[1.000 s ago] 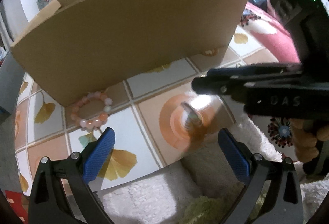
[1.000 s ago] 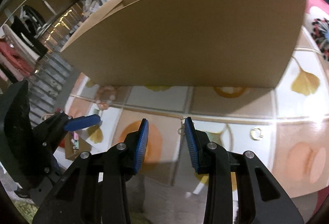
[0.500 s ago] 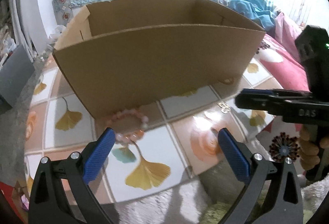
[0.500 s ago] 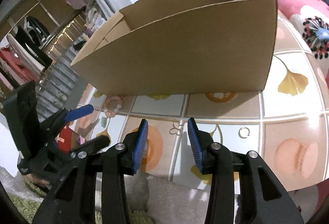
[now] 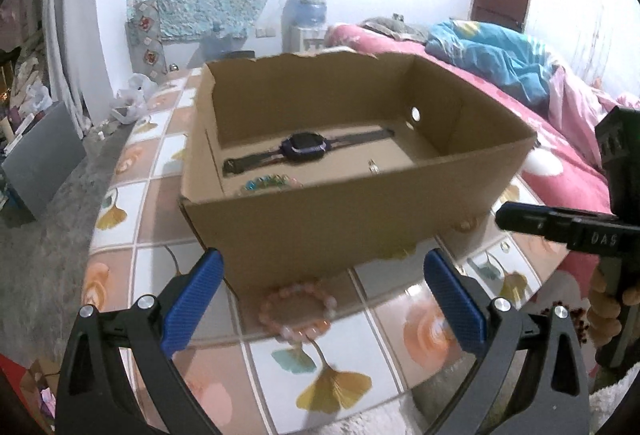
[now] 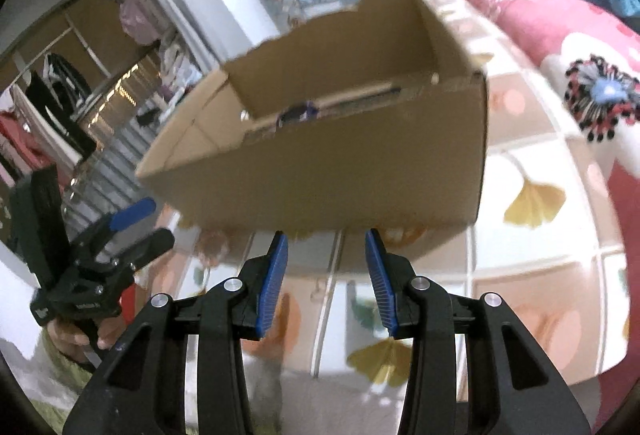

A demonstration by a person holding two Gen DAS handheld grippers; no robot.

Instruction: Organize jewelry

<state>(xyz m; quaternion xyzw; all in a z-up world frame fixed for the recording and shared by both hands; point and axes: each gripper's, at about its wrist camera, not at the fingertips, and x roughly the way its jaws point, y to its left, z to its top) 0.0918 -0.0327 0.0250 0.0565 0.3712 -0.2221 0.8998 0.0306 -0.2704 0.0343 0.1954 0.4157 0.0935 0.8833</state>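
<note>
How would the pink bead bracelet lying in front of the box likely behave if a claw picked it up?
The pink bead bracelet is a loop of separate round beads, so it would probably sag rather than hold shape. The beads look smooth, so possibly slippery. It seems light.

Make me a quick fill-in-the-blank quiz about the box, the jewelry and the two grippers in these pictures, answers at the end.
1. The black watch lies inside the cardboard ____.
2. The pink bead bracelet lies on the table, ____ the box.
3. The left gripper holds ____ between its blue pads.
4. The right gripper also has its jaws ____.

Answers: box; outside; nothing; open
</note>
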